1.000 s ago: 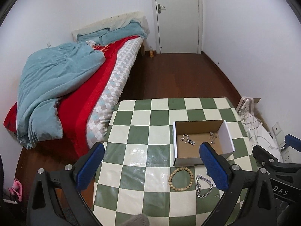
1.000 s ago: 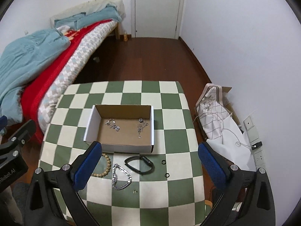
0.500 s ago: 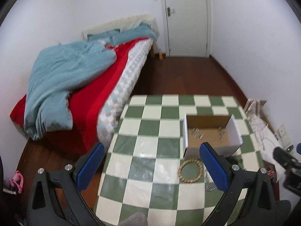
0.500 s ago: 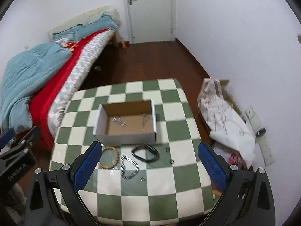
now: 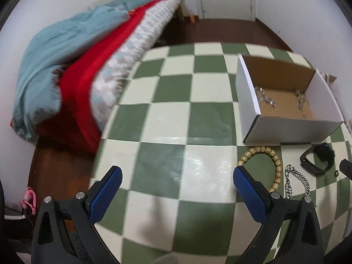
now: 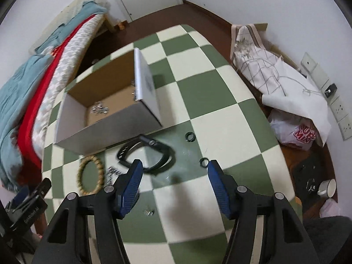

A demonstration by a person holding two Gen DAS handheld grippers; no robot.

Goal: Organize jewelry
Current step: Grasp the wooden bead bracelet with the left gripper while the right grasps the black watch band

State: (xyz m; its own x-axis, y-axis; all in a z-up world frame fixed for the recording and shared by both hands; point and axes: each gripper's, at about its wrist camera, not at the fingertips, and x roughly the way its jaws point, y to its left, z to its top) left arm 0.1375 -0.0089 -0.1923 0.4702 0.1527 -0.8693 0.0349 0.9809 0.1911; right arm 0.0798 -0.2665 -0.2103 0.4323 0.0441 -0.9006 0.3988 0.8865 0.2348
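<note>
Jewelry lies on the checkered table [image 5: 167,114] before the open box [image 5: 286,129]: one bead bracelet [image 5: 264,154], one silver chain [image 5: 297,180], one black band [image 6: 145,154], two small rings [image 6: 190,136] — bare squares lie leftward. Both cameras now sit nearer. Left gripper [image 5: 176,173] gapes empty; right gripper [image 6: 175,165] is closing, nothing between.
</note>
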